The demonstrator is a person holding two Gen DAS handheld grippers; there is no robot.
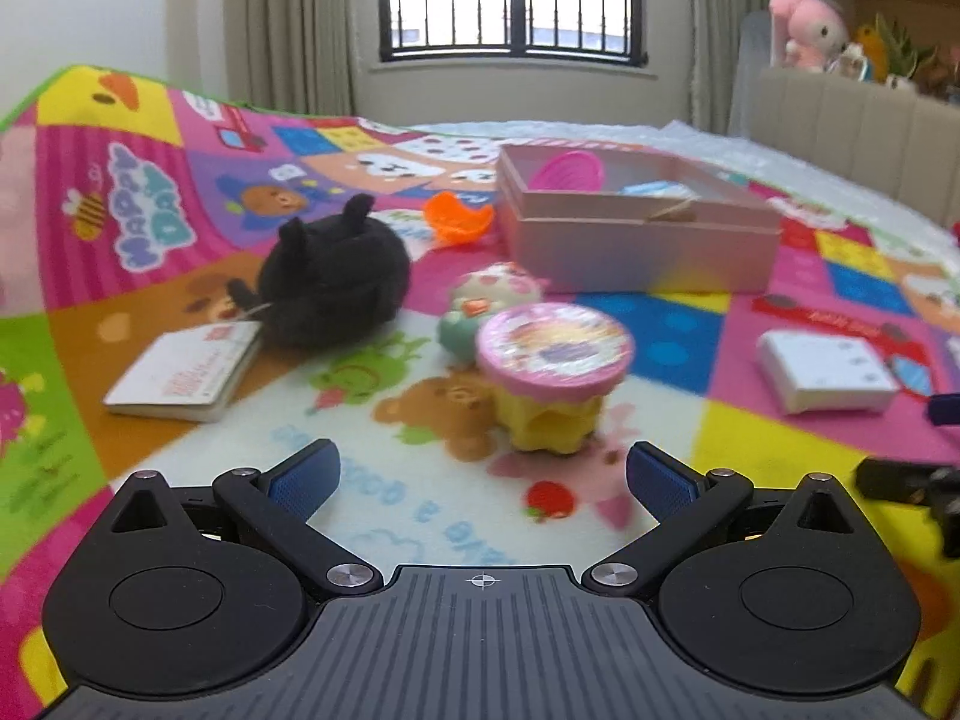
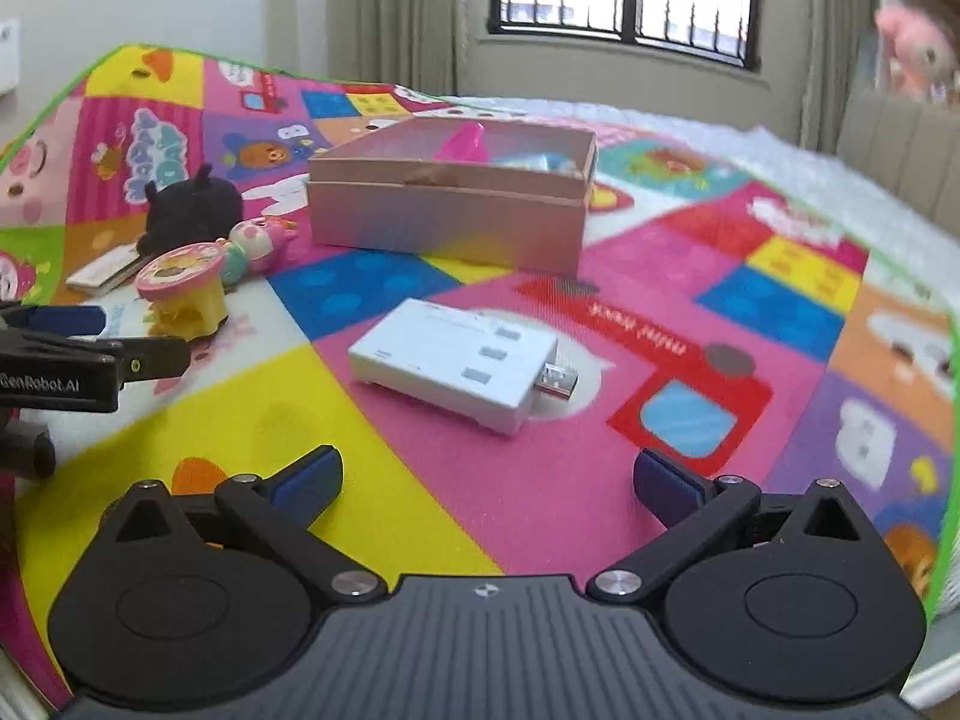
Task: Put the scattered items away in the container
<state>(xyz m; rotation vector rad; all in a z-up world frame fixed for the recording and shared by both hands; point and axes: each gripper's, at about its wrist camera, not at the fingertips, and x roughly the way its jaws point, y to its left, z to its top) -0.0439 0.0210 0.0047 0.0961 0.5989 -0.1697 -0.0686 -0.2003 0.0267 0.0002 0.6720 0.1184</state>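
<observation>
The pink box (image 1: 636, 252) (image 2: 450, 222) sits on the colourful play mat and holds a pink bowl-like item (image 1: 567, 171) and a blue item. My left gripper (image 1: 483, 474) is open, with a yellow toy with a pink lid (image 1: 555, 372) just ahead of its fingers and nothing between them. Behind that toy lie a pastel squishy toy (image 1: 486, 300), a black plush (image 1: 336, 282), a tagged booklet (image 1: 186, 372) and an orange piece (image 1: 459, 217). My right gripper (image 2: 489, 477) is open and empty, a short way in front of a white USB hub (image 2: 456, 366).
The left gripper's side (image 2: 90, 354) shows at the left edge of the right wrist view. The mat (image 2: 750, 276) covers a bed, its green border (image 2: 945, 480) close on the right. A window, curtains and a shelf with a pink plush (image 1: 807, 30) stand beyond.
</observation>
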